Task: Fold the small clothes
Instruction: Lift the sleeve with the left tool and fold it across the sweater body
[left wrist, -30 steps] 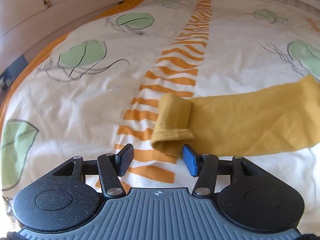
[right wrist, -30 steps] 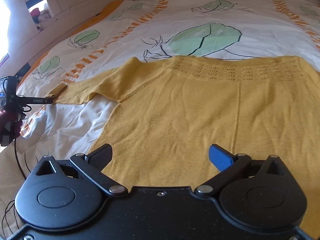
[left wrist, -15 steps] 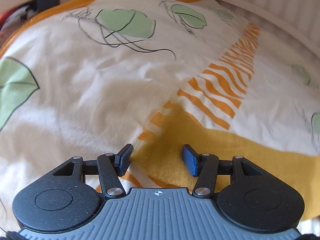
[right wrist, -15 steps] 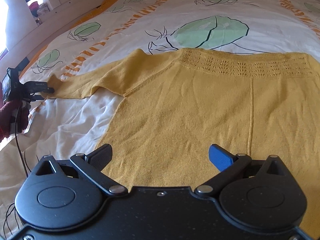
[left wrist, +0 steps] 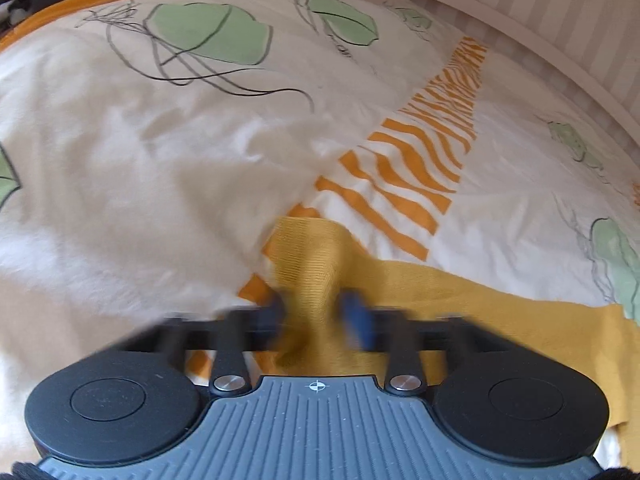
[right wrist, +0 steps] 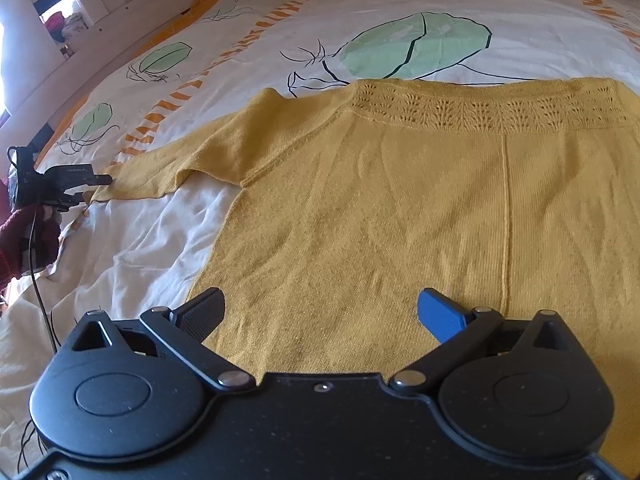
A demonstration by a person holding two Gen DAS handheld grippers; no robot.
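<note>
On a white quilt (right wrist: 120, 248) printed with green leaf shapes and orange stripe bands: one mustard-yellow knitted sweater (right wrist: 400, 208), laid flat, openwork neck band at the far edge, a seam running down the middle of the body. Its left sleeve (right wrist: 172, 168) stretches out flat towards the left edge of the right wrist view, across an orange stripe band.

Left gripper (left wrist: 316, 312): black, one blue pad; blurred in its own view. Its jaws have just been closing and now stand narrow, with a bunched ridge of the sleeve's cuff end between them. Seen from the right wrist view, it sits at the sleeve's tip, at the far left, beside a dark red sleeve (right wrist: 24, 240) of the person and a trailing black cable (right wrist: 40, 296).

Right gripper (right wrist: 320, 312): black, one blue pad; jaws wide apart, nothing between the pads, poised over the near part of the sweater's body.
</note>
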